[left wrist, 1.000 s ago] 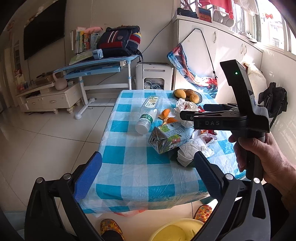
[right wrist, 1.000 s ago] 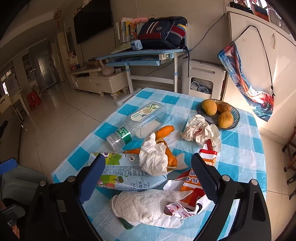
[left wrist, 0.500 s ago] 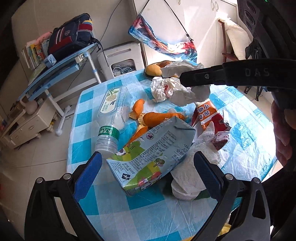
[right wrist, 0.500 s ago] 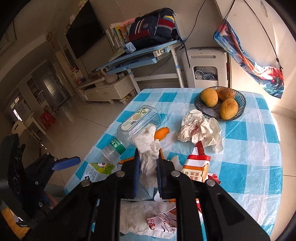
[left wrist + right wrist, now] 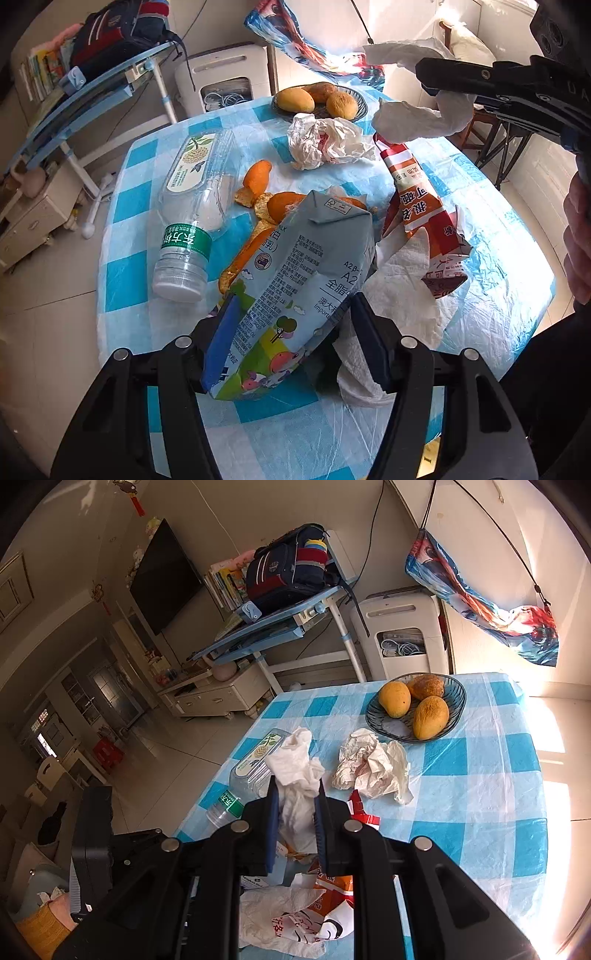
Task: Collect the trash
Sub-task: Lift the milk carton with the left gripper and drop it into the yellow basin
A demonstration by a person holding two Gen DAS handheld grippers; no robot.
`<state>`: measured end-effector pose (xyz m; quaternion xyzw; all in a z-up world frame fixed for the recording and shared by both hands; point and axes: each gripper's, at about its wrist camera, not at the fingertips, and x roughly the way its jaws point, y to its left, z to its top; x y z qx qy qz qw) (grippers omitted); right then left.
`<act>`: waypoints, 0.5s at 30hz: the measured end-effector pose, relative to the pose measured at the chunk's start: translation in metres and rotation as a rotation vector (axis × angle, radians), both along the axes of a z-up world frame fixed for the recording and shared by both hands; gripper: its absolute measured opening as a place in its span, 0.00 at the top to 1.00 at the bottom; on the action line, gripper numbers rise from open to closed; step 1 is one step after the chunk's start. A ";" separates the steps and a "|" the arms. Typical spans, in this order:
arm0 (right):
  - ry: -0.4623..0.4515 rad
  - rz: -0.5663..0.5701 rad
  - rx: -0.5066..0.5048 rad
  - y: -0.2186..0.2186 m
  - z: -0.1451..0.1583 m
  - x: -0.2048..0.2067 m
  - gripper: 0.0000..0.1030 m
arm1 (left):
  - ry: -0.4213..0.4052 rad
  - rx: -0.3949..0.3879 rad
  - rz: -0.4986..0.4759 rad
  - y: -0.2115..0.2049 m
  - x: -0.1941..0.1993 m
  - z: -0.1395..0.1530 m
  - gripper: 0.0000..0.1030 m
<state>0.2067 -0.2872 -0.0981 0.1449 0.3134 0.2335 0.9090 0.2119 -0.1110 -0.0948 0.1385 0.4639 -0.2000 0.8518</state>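
Note:
My left gripper is shut on a crushed milk carton lying on the blue checked tablecloth. My right gripper is shut on a white tissue and holds it above the table; the tissue also shows in the left wrist view. Trash on the table: an empty plastic bottle, orange peels, a crumpled paper wad, a red-orange snack wrapper and a white paper towel.
A dark bowl with three mangoes stands at the table's far side. Beyond the table are a blue desk with a backpack and a white appliance. A chair stands to the right.
My left gripper moved down onto the milk carton and shut on it. My right gripper lifted the tissue higher off the table.

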 end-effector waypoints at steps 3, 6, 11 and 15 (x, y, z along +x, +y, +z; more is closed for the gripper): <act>-0.002 0.010 -0.001 0.001 0.000 0.002 0.82 | -0.019 0.079 -0.006 -0.007 0.001 -0.008 0.48; -0.002 0.009 0.000 0.000 -0.001 0.003 0.82 | -0.029 0.116 0.005 -0.007 -0.001 -0.009 0.60; -0.016 0.007 0.010 -0.001 0.000 0.001 0.82 | -0.031 0.037 0.075 0.013 0.000 0.003 0.69; -0.024 0.014 0.008 0.001 0.001 -0.002 0.81 | -0.056 -0.019 0.108 0.026 -0.011 0.016 0.69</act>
